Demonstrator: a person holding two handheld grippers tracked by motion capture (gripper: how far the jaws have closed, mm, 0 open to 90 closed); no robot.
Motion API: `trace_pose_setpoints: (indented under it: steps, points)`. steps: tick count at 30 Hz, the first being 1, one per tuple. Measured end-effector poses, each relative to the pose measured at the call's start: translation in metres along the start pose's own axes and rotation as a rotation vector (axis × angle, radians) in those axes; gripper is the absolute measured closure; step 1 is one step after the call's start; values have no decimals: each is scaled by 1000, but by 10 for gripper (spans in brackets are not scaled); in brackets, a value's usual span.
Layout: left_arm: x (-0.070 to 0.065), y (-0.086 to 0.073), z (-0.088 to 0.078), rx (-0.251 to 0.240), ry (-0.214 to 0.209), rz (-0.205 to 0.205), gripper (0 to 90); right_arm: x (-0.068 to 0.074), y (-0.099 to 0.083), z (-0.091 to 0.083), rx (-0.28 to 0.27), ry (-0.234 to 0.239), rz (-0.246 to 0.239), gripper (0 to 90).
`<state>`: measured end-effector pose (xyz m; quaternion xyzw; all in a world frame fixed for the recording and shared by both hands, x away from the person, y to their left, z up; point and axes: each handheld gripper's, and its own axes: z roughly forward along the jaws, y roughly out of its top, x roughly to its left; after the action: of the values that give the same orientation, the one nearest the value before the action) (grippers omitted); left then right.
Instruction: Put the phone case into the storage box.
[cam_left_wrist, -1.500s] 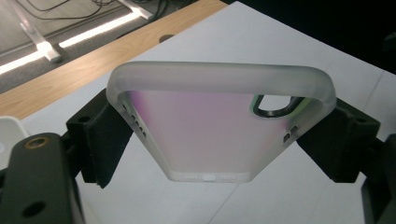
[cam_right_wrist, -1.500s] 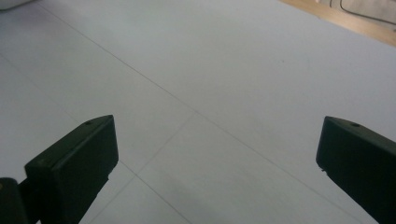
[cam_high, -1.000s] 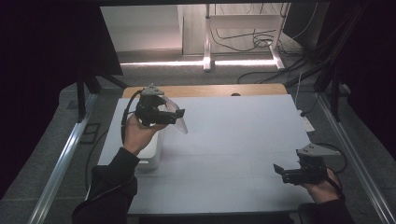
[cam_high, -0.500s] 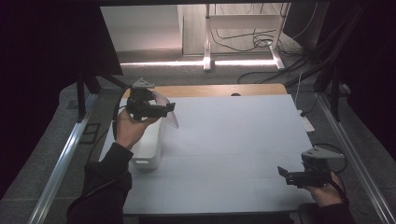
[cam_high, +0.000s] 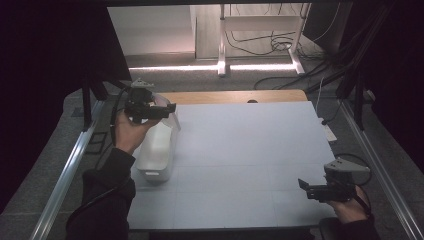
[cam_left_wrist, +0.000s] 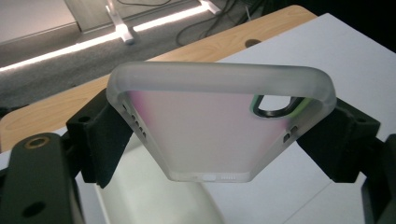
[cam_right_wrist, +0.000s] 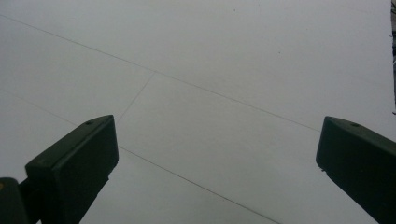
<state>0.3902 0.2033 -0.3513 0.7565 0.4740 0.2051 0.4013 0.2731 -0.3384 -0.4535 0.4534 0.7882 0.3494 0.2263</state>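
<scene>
A frosted translucent phone case with a dark camera cut-out is clamped by its two long sides between the black pads of my left gripper. In the high view the left gripper hangs in the air over the far end of a white rectangular bin, with the case showing pale below its jaws. My right gripper rests low over the white table at the near right, pointing left. In the right gripper view its jaws stand wide apart with nothing between them.
The bin lies along the table's left edge. A wooden strip borders the far edge. Metal rails run along both sides, and cables and a stand's legs lie on the floor beyond.
My left gripper has carried the phone case to the left and farther away, from beside the bin's middle to above its far end. The right gripper has stayed in place.
</scene>
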Motion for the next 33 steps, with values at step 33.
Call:
trace_pose_setpoints:
  steps: [33]
  points:
    - [39,6,37,69,182,-100,171,1,0,2,13,24,-17,0]
